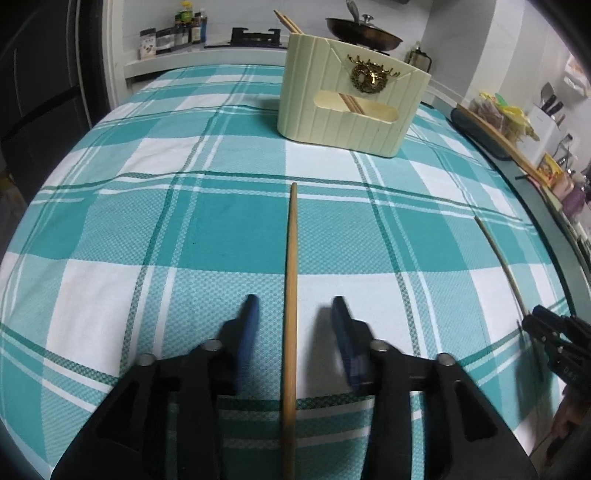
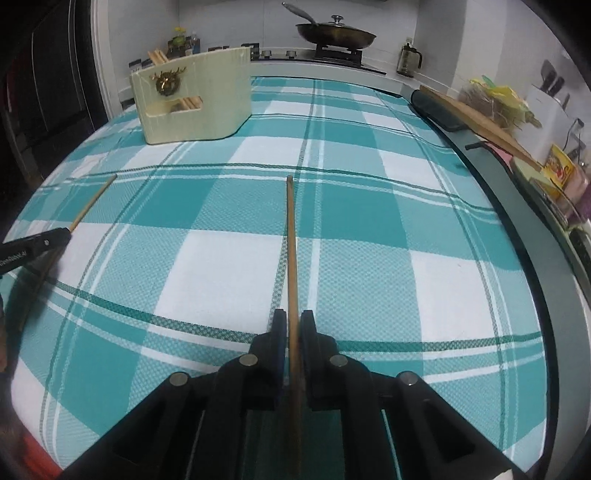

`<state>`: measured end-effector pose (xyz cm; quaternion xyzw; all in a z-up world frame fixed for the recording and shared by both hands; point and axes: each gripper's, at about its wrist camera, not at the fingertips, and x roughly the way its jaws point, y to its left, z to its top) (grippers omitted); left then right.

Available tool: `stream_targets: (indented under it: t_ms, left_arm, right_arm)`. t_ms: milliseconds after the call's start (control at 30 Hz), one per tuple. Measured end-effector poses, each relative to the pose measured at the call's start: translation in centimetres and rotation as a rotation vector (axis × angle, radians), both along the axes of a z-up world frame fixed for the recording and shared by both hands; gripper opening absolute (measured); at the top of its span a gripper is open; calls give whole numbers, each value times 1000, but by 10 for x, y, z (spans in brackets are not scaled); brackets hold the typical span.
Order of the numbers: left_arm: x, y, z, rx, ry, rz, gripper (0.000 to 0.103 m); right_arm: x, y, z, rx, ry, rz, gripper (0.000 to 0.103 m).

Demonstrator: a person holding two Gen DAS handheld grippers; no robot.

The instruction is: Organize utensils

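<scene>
A wooden chopstick [image 1: 291, 258] lies on the teal checked cloth between the fingers of my left gripper [image 1: 295, 306], which is open around it with a gap on each side. My right gripper [image 2: 293, 321] is shut on a second chopstick [image 2: 291, 240] that points forward. That second chopstick and the right gripper [image 1: 532, 325] show at the right edge of the left wrist view. The left gripper's finger [image 2: 44, 240] and its chopstick [image 2: 92, 201] show at the left of the right wrist view. A cream utensil holder [image 1: 351, 103] with chopsticks in it stands at the far side, also in the right wrist view [image 2: 195, 107].
The table's right edge [image 2: 517, 206] curves along a counter with a wooden board [image 2: 480, 122] and clutter. A stove with a lidded pan [image 2: 336, 35] and spice jars [image 1: 173, 35] sits behind the table. A glass jar [image 2: 408, 59] stands at the back right.
</scene>
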<state>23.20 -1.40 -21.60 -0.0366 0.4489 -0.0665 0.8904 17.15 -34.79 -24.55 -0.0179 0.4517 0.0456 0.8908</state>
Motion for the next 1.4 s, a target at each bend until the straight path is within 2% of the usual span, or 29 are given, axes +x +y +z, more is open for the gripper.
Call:
stream_targets:
  t_ms: [33, 67, 100, 167, 200, 300, 333, 533, 1400]
  left_arm:
    - [-1, 0, 0, 20, -1, 4, 76]
    - [-3, 1, 0, 44, -3, 8, 82]
    - [-4, 1, -2, 60, 3, 3, 82]
    - [-6, 1, -5, 111, 11, -9, 82]
    - [-6, 0, -7, 147, 16, -9, 87]
    - [-4, 3, -11, 161, 33, -2, 101]
    - [-2, 4, -12, 162, 38, 0, 102]
    - [-2, 6, -13, 154, 30, -26, 102]
    - [-4, 6, -13, 153, 9, -28, 102]
  right_arm:
    - [0, -2, 0, 8, -4, 1, 53]
    - [-1, -5, -1, 9, -10, 11, 60]
    - [0, -2, -3, -6, -9, 24, 61]
    - [1, -2, -6, -31, -9, 49, 60]
    - [-3, -5, -6, -34, -14, 56, 61]
    - [0, -11, -6, -8, -8, 70, 62]
    - [0, -13, -7, -8, -13, 76, 64]
    - [-1, -14, -9, 0, -66, 75, 67]
    - [-1, -14, -9, 3, -68, 74, 68]
